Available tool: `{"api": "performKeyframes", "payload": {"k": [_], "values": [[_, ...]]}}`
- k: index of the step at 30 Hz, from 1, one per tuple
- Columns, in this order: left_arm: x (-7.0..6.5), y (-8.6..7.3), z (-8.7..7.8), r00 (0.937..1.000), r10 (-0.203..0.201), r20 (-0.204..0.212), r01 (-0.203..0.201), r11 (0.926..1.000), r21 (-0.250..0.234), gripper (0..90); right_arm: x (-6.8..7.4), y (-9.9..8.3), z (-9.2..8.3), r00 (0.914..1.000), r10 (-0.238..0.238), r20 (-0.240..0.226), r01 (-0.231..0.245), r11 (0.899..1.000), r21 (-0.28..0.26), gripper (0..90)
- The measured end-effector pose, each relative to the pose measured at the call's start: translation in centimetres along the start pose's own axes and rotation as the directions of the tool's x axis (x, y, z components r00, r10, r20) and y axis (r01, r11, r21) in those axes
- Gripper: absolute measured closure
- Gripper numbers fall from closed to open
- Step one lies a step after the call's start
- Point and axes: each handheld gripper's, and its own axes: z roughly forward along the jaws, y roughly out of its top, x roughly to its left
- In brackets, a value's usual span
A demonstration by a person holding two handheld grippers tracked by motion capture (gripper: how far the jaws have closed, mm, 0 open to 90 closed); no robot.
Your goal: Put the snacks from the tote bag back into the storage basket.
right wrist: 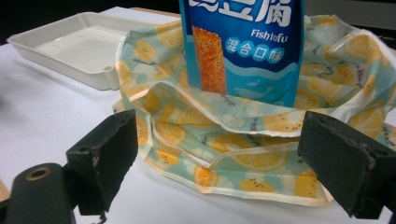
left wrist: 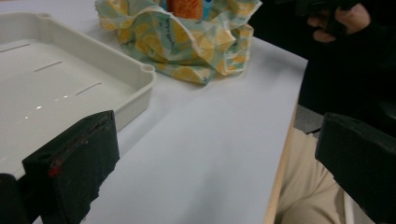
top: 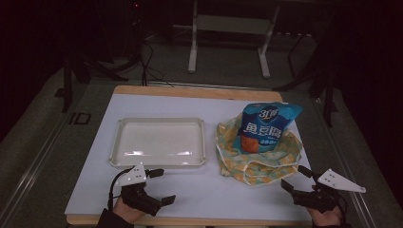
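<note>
A blue snack bag (top: 266,127) (right wrist: 243,44) stands upright inside a crumpled lemon-print cloth bag (top: 259,152) (right wrist: 224,140) (left wrist: 187,42) on the right of the white table. A white tray (top: 159,141) (left wrist: 56,79) (right wrist: 79,44) lies to its left with nothing in it. My left gripper (top: 162,186) (left wrist: 215,163) is open near the front edge, just in front of the tray. My right gripper (top: 295,178) (right wrist: 224,172) is open at the front right, close to the cloth bag's front edge, holding nothing.
The white table top (top: 209,190) has a wooden rim at the front. A dark floor with table legs (top: 192,47) and cables lies beyond the far edge. In the left gripper view the person's other hand (left wrist: 345,18) shows at top right.
</note>
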Motion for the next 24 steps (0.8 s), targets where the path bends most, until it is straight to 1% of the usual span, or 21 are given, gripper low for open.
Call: {"api": "performKeyframes", "payload": {"k": [1, 2, 3, 4, 5, 6, 7, 8, 9, 10, 11, 12, 14, 15, 17, 18, 19, 21, 22, 23, 24], "values": [[0.0, 0.1, 0.1, 1.0000, 0.002, 0.004, -0.002, 1.0000, -0.002, 0.3, 0.1, 0.2, 0.0, 0.9998, -0.006, -0.018, 0.006, 1.000, 0.002, 12.0], [0.0, 0.2, 0.1, 1.0000, 0.001, 0.001, -0.001, 1.0000, -0.004, 0.3, 0.2, 0.3, 0.1, 0.9998, -0.011, -0.018, 0.011, 1.000, 0.003, 12.0], [0.1, 0.3, 0.1, 0.9999, -0.006, 0.008, 0.006, 0.9998, -0.016, 0.3, 0.2, 0.3, 0.1, 0.9998, -0.011, -0.018, 0.011, 1.000, 0.003, 12.0], [0.1, 0.4, 0.1, 0.9999, -0.012, 0.004, 0.012, 0.9995, -0.030, 0.3, 0.2, 0.4, 0.1, 0.9997, -0.015, -0.020, 0.015, 1.000, 0.001, 12.0], [0.0, 0.7, 0.2, 1.0000, -0.006, 0.005, 0.006, 0.9994, -0.035, 0.3, 0.3, 0.5, 0.1, 0.9991, -0.019, -0.039, 0.019, 1.000, -0.003, 12.0], [0.0, 0.9, 0.2, 0.9999, 0.000, 0.016, 0.000, 0.9995, -0.030, 0.3, 0.3, 0.6, 0.1, 0.9989, -0.027, -0.038, 0.027, 1.000, -0.006, 11.4], [0.0, 1.1, 0.3, 1.0000, 0.007, 0.006, -0.007, 0.9996, -0.028, 0.3, 0.4, 0.8, 0.1, 0.9987, -0.025, -0.045, 0.025, 1.000, -0.013, 11.3], [-0.1, 1.4, 0.4, 0.9997, 0.021, 0.013, -0.020, 0.9994, -0.027, 0.3, 0.3, 0.9, 0.0, 0.9976, -0.023, -0.065, 0.022, 1.000, -0.020, 11.3], [-0.1, 1.4, 0.4, 0.9997, 0.021, 0.013, -0.020, 0.9994, -0.027, 0.4, 0.3, 0.9, 0.0, 0.9976, -0.023, -0.065, 0.022, 1.000, -0.020, 11.3], [-0.1, 1.8, 0.6, 0.9995, 0.026, 0.019, -0.025, 0.9991, -0.034, 0.4, 0.3, 1.1, 0.0, 0.9968, -0.026, -0.076, 0.024, 0.999, -0.024, 11.3], [-0.1, 2.0, 0.6, 0.9990, 0.021, 0.039, -0.020, 0.9989, -0.042, 0.4, 0.2, 1.4, -0.1, 0.9946, -0.040, -0.096, 0.037, 0.999, -0.031, 11.4], [-0.1, 2.2, 0.7, 0.9993, 0.019, 0.032, -0.018, 0.9988, -0.047, 0.4, 0.3, 1.6, -0.1, 0.9945, -0.048, -0.093, 0.045, 0.998, -0.035, 11.3], [-0.1, 2.6, 1.0, 0.9989, 0.026, 0.040, -0.024, 0.9986, -0.048, 0.4, 0.2, 2.0, -0.2, 0.9919, -0.059, -0.113, 0.054, 0.997, -0.046, 11.4], [-0.1, 2.8, 1.1, 0.9989, 0.034, 0.034, -0.033, 0.9985, -0.045, 0.4, 0.2, 2.2, -0.2, 0.9924, -0.061, -0.107, 0.056, 0.997, -0.049, 11.4], [-0.1, 3.2, 1.3, 0.9982, 0.035, 0.047, -0.033, 0.9982, -0.050, 0.4, 0.1, 2.5, -0.2, 0.9904, -0.064, -0.122, 0.057, 0.997, -0.059, 11.4], [-0.1, 3.4, 1.5, 0.9979, 0.039, 0.051, -0.037, 0.9980, -0.052, 0.4, 0.0, 2.7, -0.2, 0.9912, -0.065, -0.116, 0.058, 0.996, -0.061, 11.4], [-0.1, 3.6, 1.6, 0.9972, 0.041, 0.062, -0.038, 0.9979, -0.053, 0.4, -0.1, 2.8, -0.2, 0.9894, -0.063, -0.131, 0.055, 0.996, -0.065, 11.4], [0.0, 3.9, 1.7, 0.9974, 0.046, 0.055, -0.044, 0.9977, -0.052, 0.4, -0.1, 2.9, -0.2, 0.9895, -0.063, -0.130, 0.054, 0.996, -0.074, 11.4], [0.0, 4.4, 2.0, 0.9964, 0.054, 0.065, -0.050, 0.9973, -0.053, 0.4, -0.2, 3.1, -0.2, 0.9900, -0.069, -0.123, 0.060, 0.995, -0.076, 11.8], [0.0, 4.7, 2.2, 0.9965, 0.062, 0.055, -0.059, 0.9967, -0.055, 0.4, -0.3, 3.3, -0.2, 0.9894, -0.071, -0.127, 0.061, 0.995, -0.082, 12.4], [0.0, 4.9, 2.3, 0.9955, 0.067, 0.067, -0.063, 0.9963, -0.060, 0.4, -0.3, 3.4, -0.2, 0.9895, -0.074, -0.124, 0.063, 0.994, -0.084, 12.8]]}}
